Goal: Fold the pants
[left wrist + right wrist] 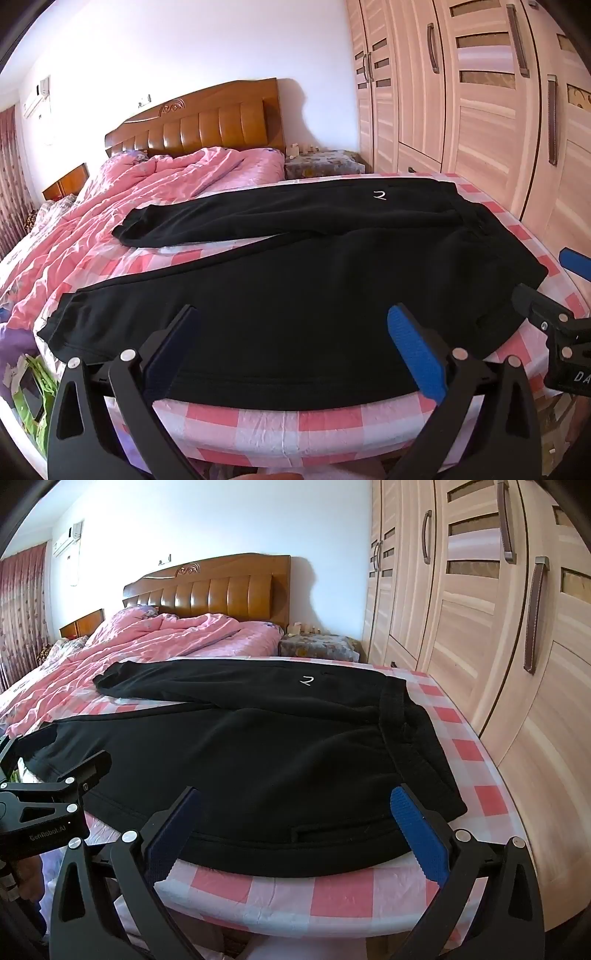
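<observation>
Pink quilt [122, 206] at nine o'clock; wooden headboard [199, 122] at eleven; wardrobe [480, 103] at two; checked sheet [280, 424] at six.

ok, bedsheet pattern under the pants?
Pink-and-white check bedsheet; clearest in the right wrist view.

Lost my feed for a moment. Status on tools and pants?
Left tool open, right tool open, both empty at the bed edge. Black pants flat on checked sheet, legs spread, unfolded. Nothing on them.
</observation>
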The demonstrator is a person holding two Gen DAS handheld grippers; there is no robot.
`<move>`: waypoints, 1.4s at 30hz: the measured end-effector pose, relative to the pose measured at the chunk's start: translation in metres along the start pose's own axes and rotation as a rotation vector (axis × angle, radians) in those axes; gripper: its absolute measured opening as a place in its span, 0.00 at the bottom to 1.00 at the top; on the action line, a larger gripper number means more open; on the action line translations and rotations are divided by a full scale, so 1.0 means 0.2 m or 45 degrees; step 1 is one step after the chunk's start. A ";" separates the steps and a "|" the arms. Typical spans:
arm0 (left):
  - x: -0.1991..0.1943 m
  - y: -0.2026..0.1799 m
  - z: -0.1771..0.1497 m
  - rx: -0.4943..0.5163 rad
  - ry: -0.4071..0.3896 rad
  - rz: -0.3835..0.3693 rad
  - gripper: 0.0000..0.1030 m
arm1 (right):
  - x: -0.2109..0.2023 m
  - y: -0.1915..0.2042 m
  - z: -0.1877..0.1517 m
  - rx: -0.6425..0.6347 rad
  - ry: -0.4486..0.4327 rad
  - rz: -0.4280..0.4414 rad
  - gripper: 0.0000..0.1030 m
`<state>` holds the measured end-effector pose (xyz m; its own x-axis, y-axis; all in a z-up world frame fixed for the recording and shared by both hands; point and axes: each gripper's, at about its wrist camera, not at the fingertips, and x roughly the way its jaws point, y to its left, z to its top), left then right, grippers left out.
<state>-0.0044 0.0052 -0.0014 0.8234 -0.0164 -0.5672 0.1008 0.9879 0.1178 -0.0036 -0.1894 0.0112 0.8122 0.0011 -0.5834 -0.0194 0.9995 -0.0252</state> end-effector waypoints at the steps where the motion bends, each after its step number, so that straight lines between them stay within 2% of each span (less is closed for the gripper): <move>1: 0.00 0.00 0.00 -0.002 0.001 -0.001 0.99 | 0.00 -0.02 0.00 0.002 0.001 0.003 0.96; 42: 0.04 -0.02 -0.03 -0.011 0.040 -0.020 0.99 | 0.01 -0.04 -0.02 0.020 0.017 0.009 0.96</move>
<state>-0.0018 0.0025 -0.0109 0.8038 -0.0271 -0.5943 0.1084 0.9889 0.1015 -0.0045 -0.1978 0.0061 0.8041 0.0079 -0.5944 -0.0161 0.9998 -0.0085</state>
